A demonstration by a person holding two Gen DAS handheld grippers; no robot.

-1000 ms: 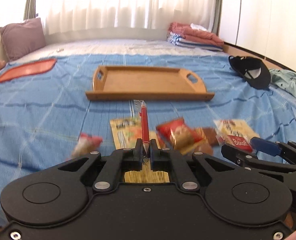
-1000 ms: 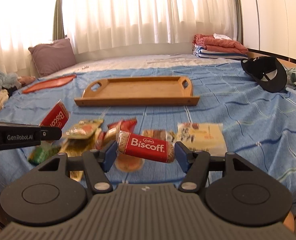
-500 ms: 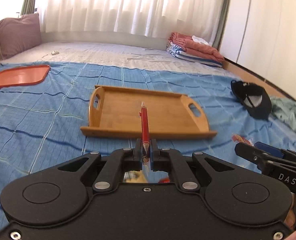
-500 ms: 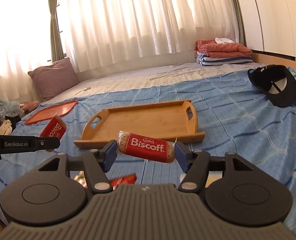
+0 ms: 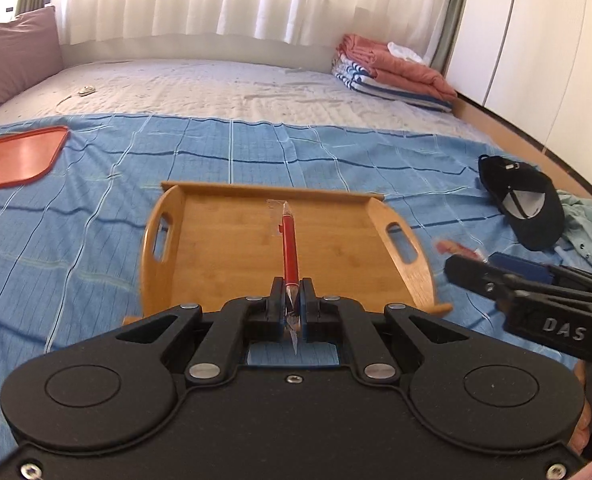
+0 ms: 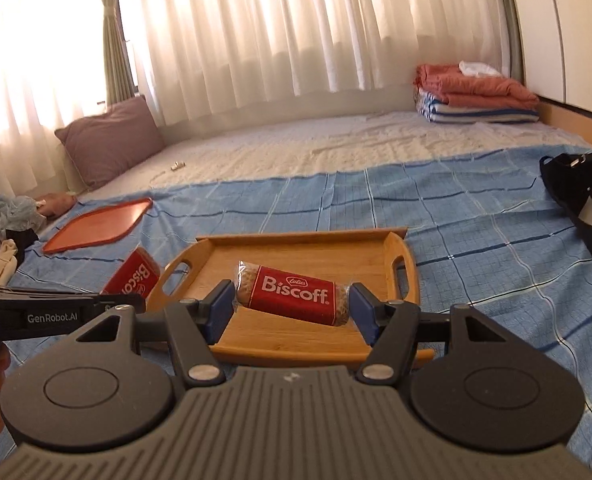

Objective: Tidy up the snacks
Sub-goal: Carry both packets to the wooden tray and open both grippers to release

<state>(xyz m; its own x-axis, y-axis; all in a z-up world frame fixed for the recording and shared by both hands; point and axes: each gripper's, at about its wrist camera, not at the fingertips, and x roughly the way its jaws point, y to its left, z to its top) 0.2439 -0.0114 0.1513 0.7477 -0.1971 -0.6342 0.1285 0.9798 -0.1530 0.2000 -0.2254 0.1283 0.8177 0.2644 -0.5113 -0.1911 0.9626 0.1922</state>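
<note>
Left gripper (image 5: pixel 291 294): jaws pressed together on the crimped wrapper end of a red Biscoff packet (image 5: pixel 289 248), seen edge-on.
Edge-on packet: juts straight out from the jaws toward 12 o'clock, over the floor of the wooden tray (image 5: pixel 223 256), clear wrapper flap at its far tip; from the right wrist view the same packet (image 6: pixel 133 280) shows at 9 o'clock, just beyond the tray's left handle, face with the Biscoff lettering turned to the camera.
Right gripper (image 6: pixel 291 308): jaws partly spread, pinching a second Biscoff packet (image 6: pixel 293 294) lengthwise, one blue pad (image 6: pixel 219 312) against each end.
Second packet: crosswise between the pads, slightly tilted, left end higher, label readable, held above the near half of the tray floor.
Wooden tray: on the blue checked blanket (image 5: pixel 75 240), dead ahead in both views, long handles at 9 and 3 o'clock, floor bare.
Right gripper from left wrist view (image 5: pixel 492 276): at 3 o'clock beside the tray's right handle, a blurred sliver of red packet at its tip.
Orange tray (image 6: pixel 99 228): on the blanket at 10 o'clock, well apart from the wooden one.
Black cap (image 5: pixel 524 204): at 2 o'clock near the blanket's edge.
Folded bedding (image 6: pixel 476 92): far corner, 1 o'clock.
</note>
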